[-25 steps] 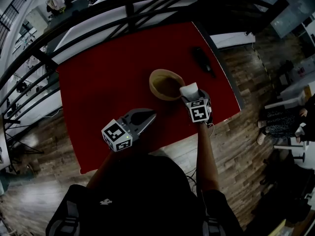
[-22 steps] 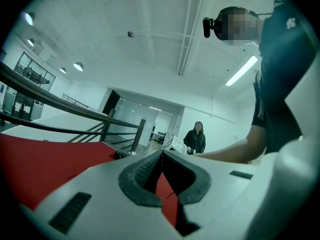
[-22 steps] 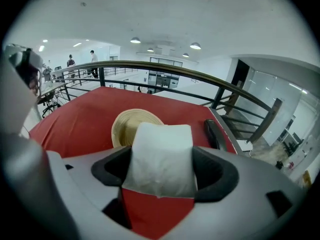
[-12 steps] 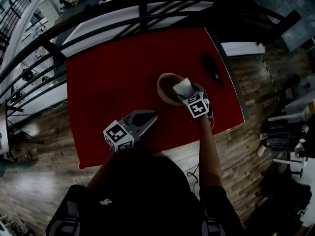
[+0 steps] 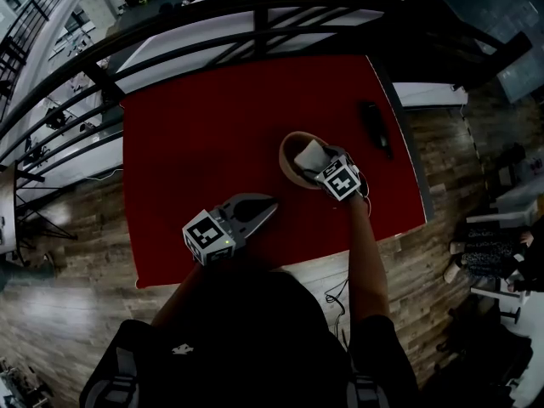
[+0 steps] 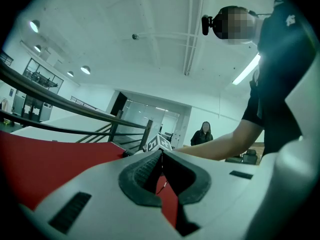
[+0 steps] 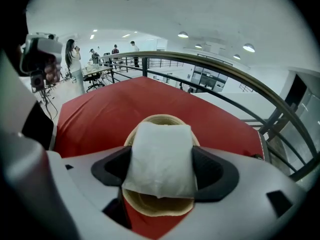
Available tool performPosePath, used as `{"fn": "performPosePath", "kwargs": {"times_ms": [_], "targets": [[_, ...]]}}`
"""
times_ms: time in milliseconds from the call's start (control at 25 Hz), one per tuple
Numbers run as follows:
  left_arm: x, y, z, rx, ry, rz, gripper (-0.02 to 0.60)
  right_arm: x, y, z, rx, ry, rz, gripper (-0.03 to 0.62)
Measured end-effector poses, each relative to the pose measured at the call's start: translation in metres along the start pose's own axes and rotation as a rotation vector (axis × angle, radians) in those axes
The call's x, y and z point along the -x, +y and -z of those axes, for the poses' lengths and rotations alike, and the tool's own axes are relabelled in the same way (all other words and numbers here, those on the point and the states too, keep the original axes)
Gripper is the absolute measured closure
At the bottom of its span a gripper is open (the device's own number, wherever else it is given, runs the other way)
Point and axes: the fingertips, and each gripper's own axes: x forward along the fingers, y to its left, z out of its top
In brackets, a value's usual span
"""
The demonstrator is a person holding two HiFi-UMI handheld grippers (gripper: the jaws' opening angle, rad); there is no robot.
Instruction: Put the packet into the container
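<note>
A white packet [image 7: 161,159] is clamped between the jaws of my right gripper [image 7: 161,170], which is shut on it. The packet hangs directly over the round tan container [image 7: 159,205] on the red table. From the head view, the packet [image 5: 309,154] sits above the container [image 5: 293,161], with the right gripper [image 5: 321,163] at its near right rim. My left gripper [image 5: 265,208] hovers over the table's front part, left of the container, jaws shut with nothing between them; the same gripper [image 6: 160,165] shows its pads together.
A dark slim object [image 5: 374,127] lies near the table's right edge. The red table [image 5: 195,151] is bordered at the back by a black railing [image 5: 255,15]. Wooden floor surrounds it. People stand in the background [image 7: 75,59].
My right gripper has carried the packet forward and left, from beside the container's rim to over its opening. The left gripper has hardly moved.
</note>
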Motion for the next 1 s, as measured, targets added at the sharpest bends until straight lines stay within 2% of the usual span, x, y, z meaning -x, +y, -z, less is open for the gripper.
{"fn": "performPosePath", "kwargs": {"times_ms": [200, 360, 560, 680, 800, 1000], "targets": [[0.002, 0.003, 0.001, 0.002, 0.000, -0.015, 0.571, -0.013, 0.002, -0.002, 0.066, 0.022, -0.057, 0.194], [0.005, 0.007, -0.001, 0.005, -0.002, -0.029, 0.571, -0.022, 0.005, -0.003, 0.070, 0.034, -0.084, 0.193], [0.006, 0.009, -0.003, 0.006, -0.004, -0.032, 0.571, -0.032, 0.002, 0.002, 0.025, 0.045, -0.086, 0.192], [0.006, 0.008, -0.004, 0.008, -0.007, -0.036, 0.571, -0.033, 0.003, -0.003, -0.024, 0.016, -0.108, 0.192], [0.005, 0.009, -0.004, 0.007, -0.008, -0.034, 0.571, -0.031, -0.008, -0.009, -0.065, -0.019, -0.067, 0.191], [0.005, 0.008, -0.006, 0.011, -0.017, -0.023, 0.571, -0.016, -0.009, -0.019, -0.101, -0.067, -0.055, 0.191]]}}
